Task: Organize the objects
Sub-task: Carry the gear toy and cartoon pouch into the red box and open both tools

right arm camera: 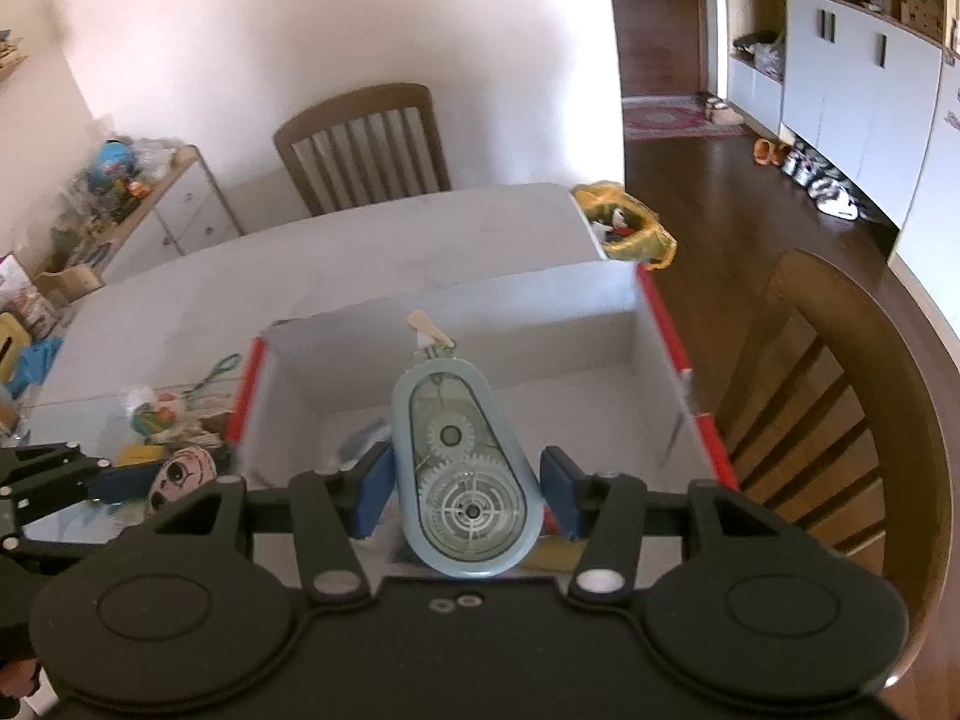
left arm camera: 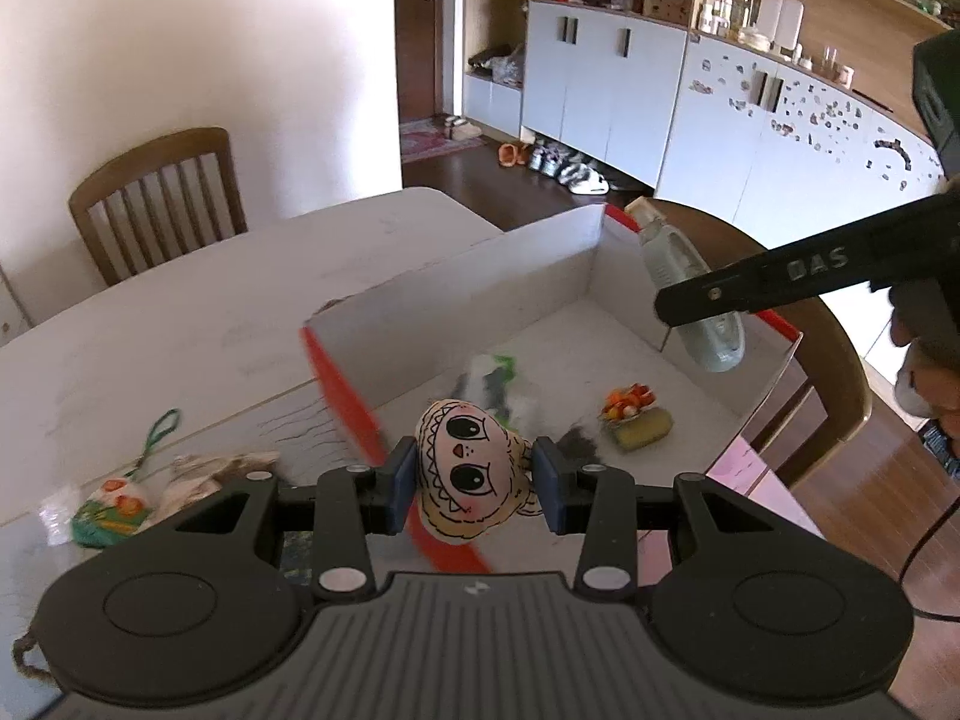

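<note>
The objects to be organized are split between my two tools and a white box (left arm camera: pixel 456 276) with red-taped edges that sits on the table (left arm camera: pixel 180 312). My left tool (left arm camera: pixel 474 483) is clamped on a small flat plush face (left arm camera: pixel 465 474) with big dark eyes, held by its sides so the drawn face looks up at the camera; it hangs over the near red edge of the box, not yet inside. My right tool (right arm camera: pixel 467 495) grips a pale blue correction-tape dispenser (right arm camera: pixel 459 468) across its wide, geared end, so the narrow nose with its cream tip points forward and down into the box — a grip on the broad body keeps the tip free and the case from twisting.

In the left wrist view the dispenser shows above the far right side of the box, well apart from the plush, so I judge the two hands are bringing their loads in side by side without crowding. Already lying on the box floor are a yellow sponge-like block with an orange topping (left arm camera: pixel 633 417) and a blurred green-and-white item (left arm camera: pixel 492 381) I cannot identify.

Outside the box, on the table to its left, a green and orange pouch with a cord (left arm camera: pixel 111 510) and some crumpled wrapping (left arm camera: pixel 210 474) wait — likely next in line. Both loads seem ready for lowering and release.
</note>
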Tool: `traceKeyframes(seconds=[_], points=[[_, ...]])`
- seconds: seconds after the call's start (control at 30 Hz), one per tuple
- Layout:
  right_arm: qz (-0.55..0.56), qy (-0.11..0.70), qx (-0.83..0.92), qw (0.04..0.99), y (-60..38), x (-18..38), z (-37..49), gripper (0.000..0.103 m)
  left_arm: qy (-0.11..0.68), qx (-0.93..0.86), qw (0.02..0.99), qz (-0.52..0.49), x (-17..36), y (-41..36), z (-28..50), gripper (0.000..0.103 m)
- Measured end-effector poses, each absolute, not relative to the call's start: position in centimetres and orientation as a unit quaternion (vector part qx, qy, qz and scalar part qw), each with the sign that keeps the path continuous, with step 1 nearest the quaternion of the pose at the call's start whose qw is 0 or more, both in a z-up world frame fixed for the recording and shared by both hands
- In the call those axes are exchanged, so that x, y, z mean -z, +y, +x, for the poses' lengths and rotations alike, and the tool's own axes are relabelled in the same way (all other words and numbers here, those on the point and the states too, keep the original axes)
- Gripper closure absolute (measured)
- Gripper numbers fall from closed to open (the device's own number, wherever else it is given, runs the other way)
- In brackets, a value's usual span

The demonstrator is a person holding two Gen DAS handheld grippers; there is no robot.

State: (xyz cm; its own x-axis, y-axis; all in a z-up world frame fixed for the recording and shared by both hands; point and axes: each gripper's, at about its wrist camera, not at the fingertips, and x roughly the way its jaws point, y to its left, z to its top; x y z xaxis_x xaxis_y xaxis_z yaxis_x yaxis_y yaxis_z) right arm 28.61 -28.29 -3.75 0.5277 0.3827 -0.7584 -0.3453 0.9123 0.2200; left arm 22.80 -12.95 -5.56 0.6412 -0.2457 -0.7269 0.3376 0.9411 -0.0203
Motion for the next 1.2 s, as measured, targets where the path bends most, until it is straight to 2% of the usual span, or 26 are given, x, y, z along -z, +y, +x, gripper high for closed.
traceKeyframes(seconds=[0.6, 0.93, 1.2], points=[[-0.031, 0.509, -0.192, 0.839, -26.8, 10.5, 35.7, 0.051, 0.456, 0.166, 0.87, 0.089, 10.6, -20.2, 30.3, 0.063], [-0.062, 0.56, -0.189, 0.804, -24.9, 13.2, 37.3, 0.051, 0.517, 0.156, 0.837, 0.083, 13.2, -20.9, 32.9, 0.063], [-0.058, 0.592, -0.173, 0.785, -24.5, 14.1, 37.5, 0.051, 0.535, 0.158, 0.825, 0.087, 13.8, -21.1, 33.3, 0.062]])
